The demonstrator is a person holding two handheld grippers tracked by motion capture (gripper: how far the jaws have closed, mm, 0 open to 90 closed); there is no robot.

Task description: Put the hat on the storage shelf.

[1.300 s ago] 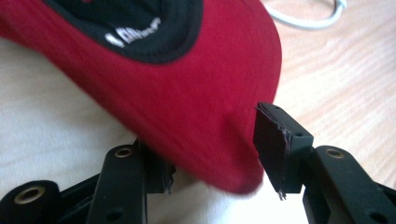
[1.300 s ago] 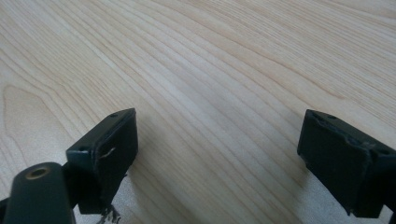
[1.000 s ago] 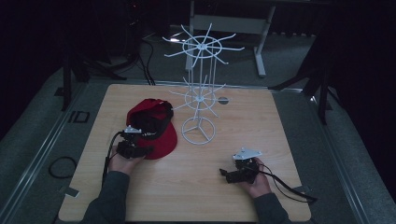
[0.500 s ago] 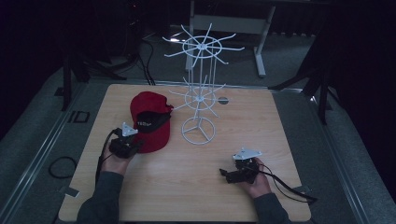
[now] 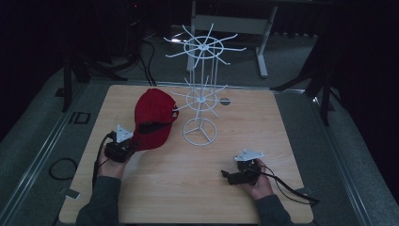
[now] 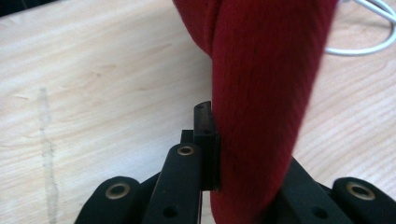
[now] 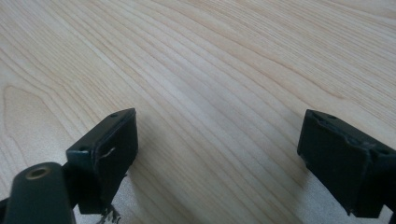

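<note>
- The red cap (image 5: 153,120) lies on the surface's (image 5: 155,197) left half, its brim end clamped in the left tongs (image 5: 129,147), whose jaws have just been closing on the fabric.
- The white wire rack (image 5: 201,101) stands just right of the cap, likely its destination.
- The right tongs (image 5: 225,176) rest spread apart, empty, well away.

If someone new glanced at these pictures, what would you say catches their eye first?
First the red cap, the one bright thing on the pale wooden table, left of centre, with the left gripper shut on its near edge. Next the white wire rack, standing upright at mid-table just right of the cap. The right gripper rests near the front edge, jaws open over bare wood.
</note>
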